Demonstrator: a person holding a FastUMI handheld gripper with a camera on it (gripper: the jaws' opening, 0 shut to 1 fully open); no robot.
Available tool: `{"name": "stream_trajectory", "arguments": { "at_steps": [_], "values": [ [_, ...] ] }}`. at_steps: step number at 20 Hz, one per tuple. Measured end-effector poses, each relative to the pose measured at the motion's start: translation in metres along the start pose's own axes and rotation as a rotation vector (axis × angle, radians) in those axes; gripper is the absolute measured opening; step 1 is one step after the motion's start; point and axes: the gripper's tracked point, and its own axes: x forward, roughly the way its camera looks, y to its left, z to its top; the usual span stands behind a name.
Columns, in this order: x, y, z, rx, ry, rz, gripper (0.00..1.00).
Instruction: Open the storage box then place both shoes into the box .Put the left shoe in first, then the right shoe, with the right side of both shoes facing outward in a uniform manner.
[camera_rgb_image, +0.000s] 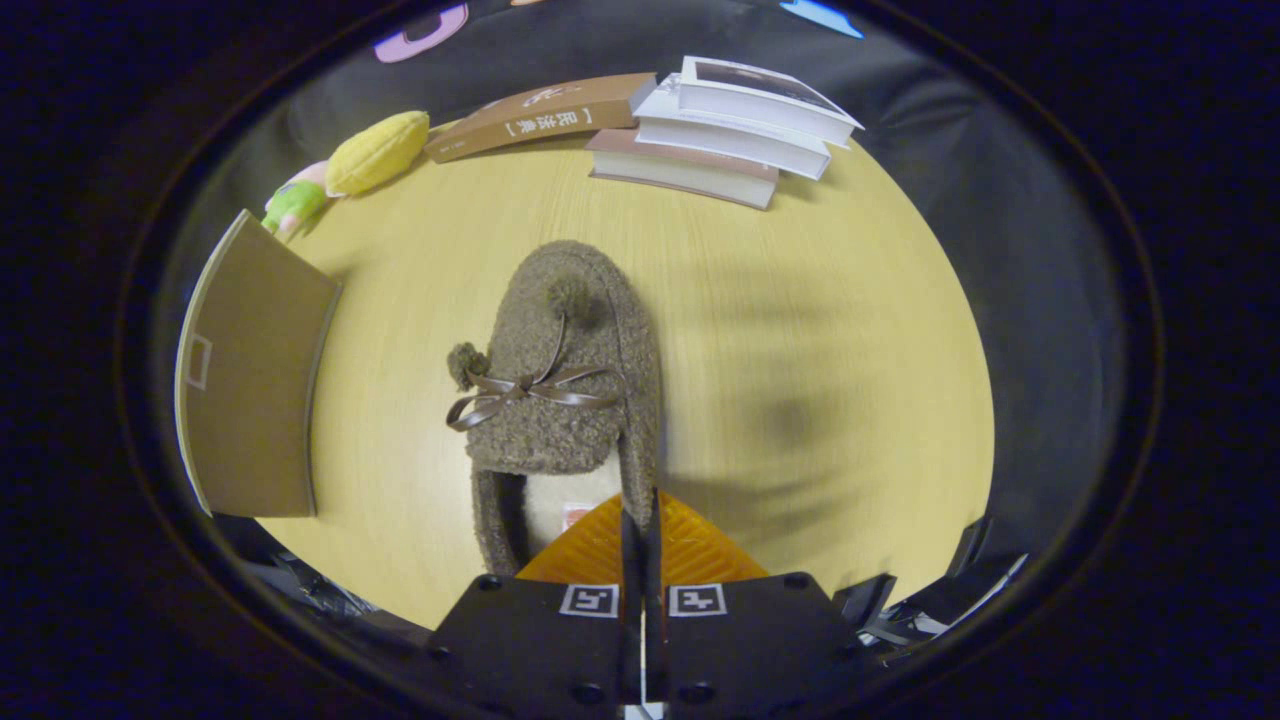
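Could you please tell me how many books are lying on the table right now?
4: three stacked books at the table's far edge beyond the slipper, and one brown book beside that stack, next to the plush toy. The stack may hide others.

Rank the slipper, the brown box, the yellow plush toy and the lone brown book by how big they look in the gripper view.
1. Slipper, pinched at its collar by the tongs; nearness inflates it.
2. Brown box, close behind.
3. Brown book.
4. Yellow plush toy.

Your wooden table (420, 300) carries a fuzzy brown shoe (565, 390) at its middle and a brown box (255, 385) beside it. Stacked books (720, 135), another book (545, 115) and a plush toy (350, 170) line its far edge.
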Motion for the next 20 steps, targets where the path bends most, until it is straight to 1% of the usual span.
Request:
{"name": "stream_trajectory", "arguments": {
  "at_steps": [2, 3, 7, 11, 15, 17, 20],
  "values": [
    [-0.005, 0.002, 0.0, 0.046, -0.007, 0.003, 0.04],
    [-0.005, 0.005, 0.001, 0.073, -0.009, 0.018, 0.03],
    [-0.026, 0.026, 0.011, 0.173, -0.049, 0.125, 0.03],
    [-0.057, 0.057, 0.022, 0.261, -0.073, 0.25, 0.03],
    [-0.097, 0.091, 0.036, 0.281, -0.114, 0.351, 0.03],
    [-0.124, 0.117, 0.046, 0.289, -0.136, 0.424, 0.03],
    [-0.169, 0.165, 0.061, 0.311, -0.149, 0.559, 0.03]
  ]
}}
